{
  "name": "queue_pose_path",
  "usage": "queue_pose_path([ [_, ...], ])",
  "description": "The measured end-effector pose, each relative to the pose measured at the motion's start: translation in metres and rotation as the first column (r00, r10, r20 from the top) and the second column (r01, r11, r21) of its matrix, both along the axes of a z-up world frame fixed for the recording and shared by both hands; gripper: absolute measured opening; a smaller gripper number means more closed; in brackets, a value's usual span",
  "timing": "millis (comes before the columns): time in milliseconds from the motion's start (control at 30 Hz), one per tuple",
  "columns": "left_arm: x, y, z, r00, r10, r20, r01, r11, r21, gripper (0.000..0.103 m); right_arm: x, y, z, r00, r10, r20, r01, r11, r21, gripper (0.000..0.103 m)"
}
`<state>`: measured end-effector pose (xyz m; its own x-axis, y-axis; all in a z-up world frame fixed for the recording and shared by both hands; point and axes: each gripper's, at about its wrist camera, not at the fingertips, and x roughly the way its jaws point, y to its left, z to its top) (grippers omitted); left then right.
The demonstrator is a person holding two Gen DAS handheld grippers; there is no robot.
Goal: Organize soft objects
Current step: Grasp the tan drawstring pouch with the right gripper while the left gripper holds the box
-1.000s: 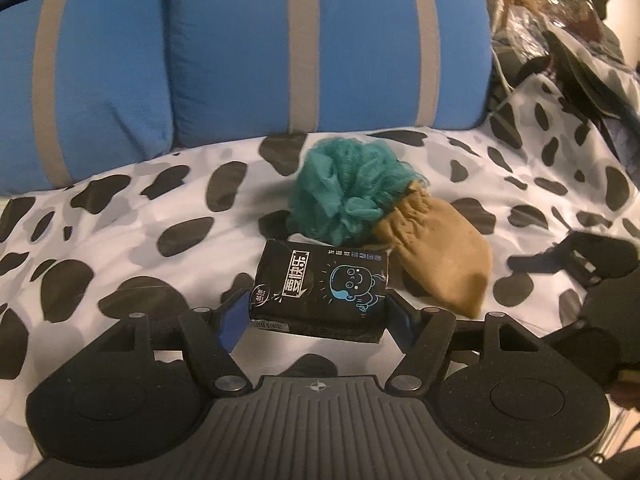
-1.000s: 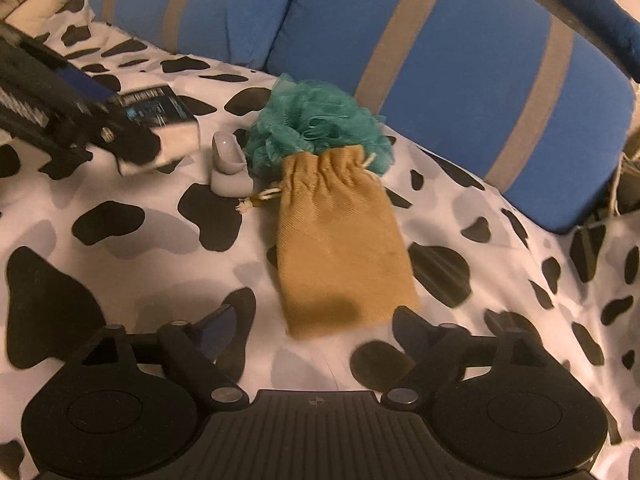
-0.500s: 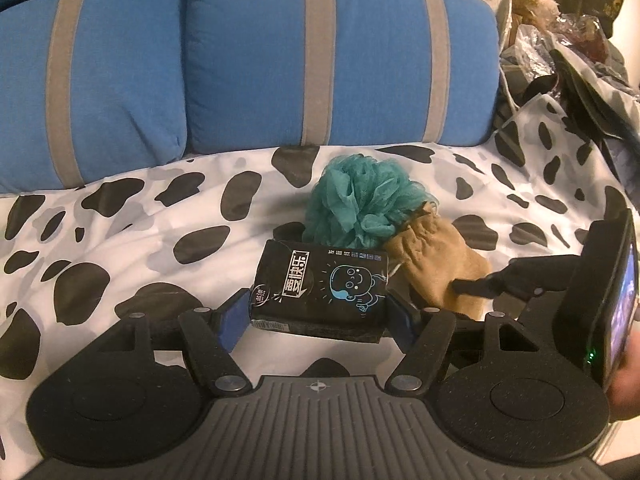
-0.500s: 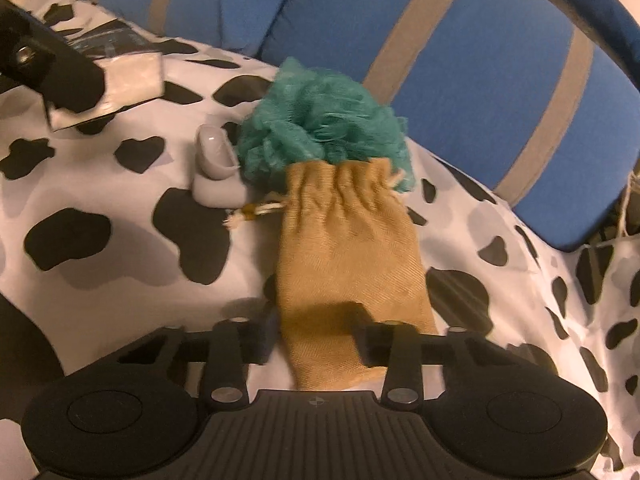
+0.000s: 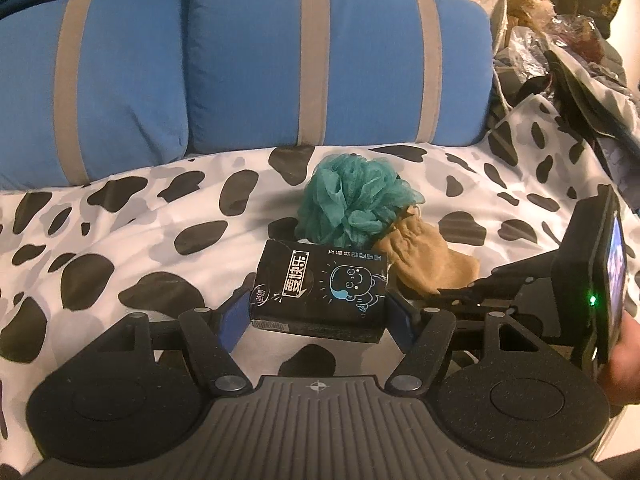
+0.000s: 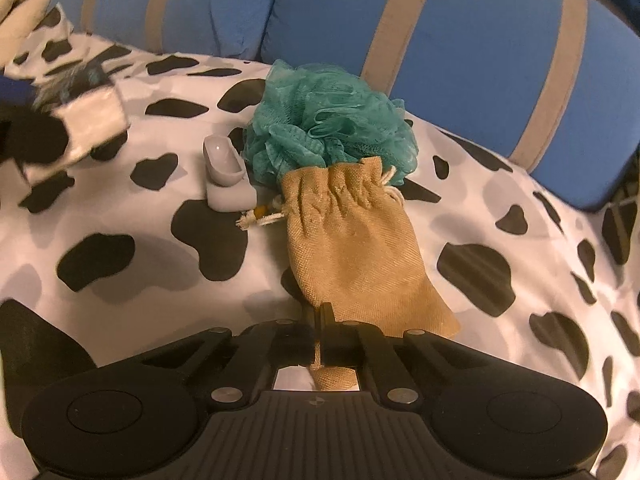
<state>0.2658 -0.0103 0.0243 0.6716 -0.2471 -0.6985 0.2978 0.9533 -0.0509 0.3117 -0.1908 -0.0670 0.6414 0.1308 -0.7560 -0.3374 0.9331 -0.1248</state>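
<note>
We've got the left tool [image 5: 318, 314] clamped on the black tissue pack [image 5: 320, 290], right tool [image 6: 320, 340] pinching the tan pouch [image 6: 356, 248] near the teal loofah [image 6: 328, 120].

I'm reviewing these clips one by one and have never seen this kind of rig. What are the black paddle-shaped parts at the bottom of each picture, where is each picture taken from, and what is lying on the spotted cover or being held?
No robot is here: a person holds a two-finger gripper in each hand, and each gripper carries a fisheye camera that looks forward along its fingers. The black shapes at the bottom are the gripper's own body and finger linkages.

The left wrist picture shows the left gripper shut on a black tissue pack. The other gripper shows at its right edge.

The right wrist picture shows the right gripper pinching the near end of a tan drawstring pouch.

Both look over a cow-print cover with blue striped cushions behind. On the cover lie a teal mesh bath pouf, touching the pouch's gathered mouth, and beside them a small grey object that I cannot identify.
</note>
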Motion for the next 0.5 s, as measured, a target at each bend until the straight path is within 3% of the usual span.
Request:
queue_pose_path([
  [333,-0.023,-0.003,0.004,1.0,0.025,-0.005,-0.025,1.0,0.011,0.069,-0.014,-0.011,0.019,0.999,-0.03,-0.01,0.031,0.996,0.089,0.004],
  [500,-0.037,-0.007,0.008,0.999,0.04,-0.014,-0.04,0.999,0.002,0.069,-0.028,-0.027,0.034,0.997,-0.069,-0.021,0.072,0.98,0.187,0.004],
])
